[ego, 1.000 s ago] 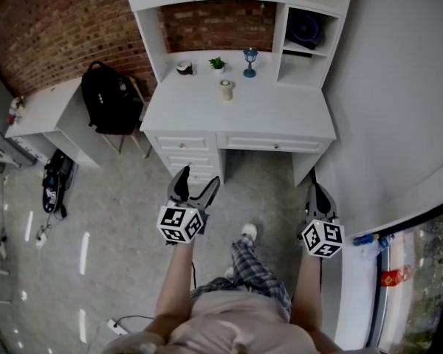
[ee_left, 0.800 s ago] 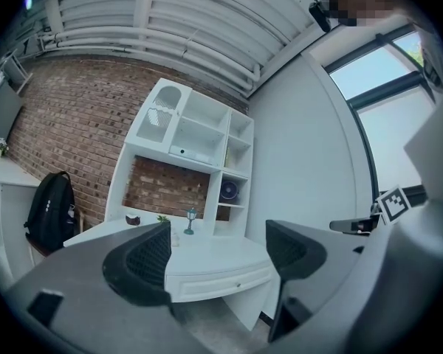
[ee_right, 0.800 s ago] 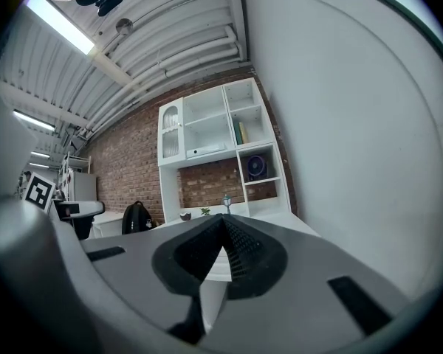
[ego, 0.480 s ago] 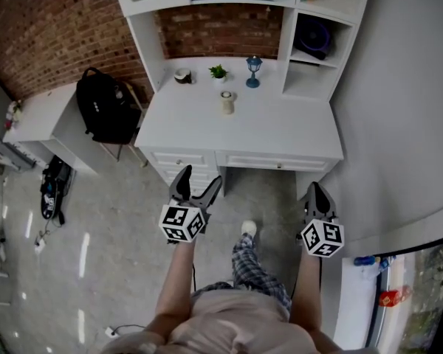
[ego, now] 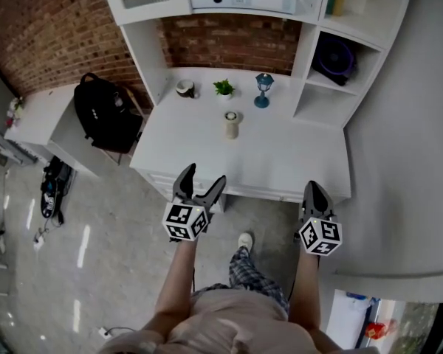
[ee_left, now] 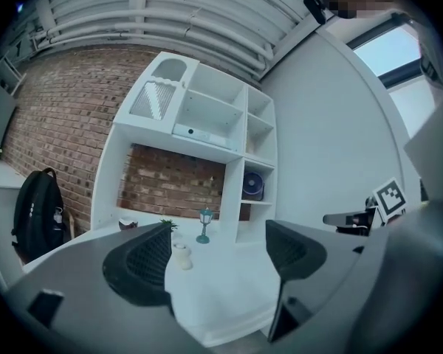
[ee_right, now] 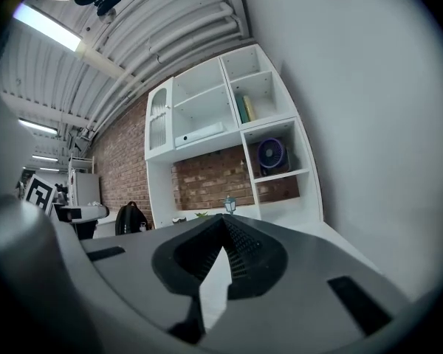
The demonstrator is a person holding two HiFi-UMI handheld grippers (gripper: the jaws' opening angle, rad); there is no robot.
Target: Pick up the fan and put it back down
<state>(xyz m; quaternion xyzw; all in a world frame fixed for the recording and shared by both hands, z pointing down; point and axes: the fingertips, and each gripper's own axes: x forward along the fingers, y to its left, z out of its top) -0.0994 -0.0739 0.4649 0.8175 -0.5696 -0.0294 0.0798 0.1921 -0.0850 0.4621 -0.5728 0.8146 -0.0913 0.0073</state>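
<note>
Closer to the desk (ego: 280, 161) than before. One fan (ego: 331, 56), shelved. Two grippers: left gripper (ego: 204, 175) spread, empty; right gripper (ego: 314, 190) pinched together.

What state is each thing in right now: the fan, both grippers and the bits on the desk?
Fan: standing in the right shelf cubby, not gripped.
Left gripper: jaws apart, empty.
Right gripper: jaws together, empty.
Lantern: upright on the desk.
Potted plant: upright at the back of the desk.
Cream jar: upright, mid-desk.
Backpack: standing left of the desk.
</note>
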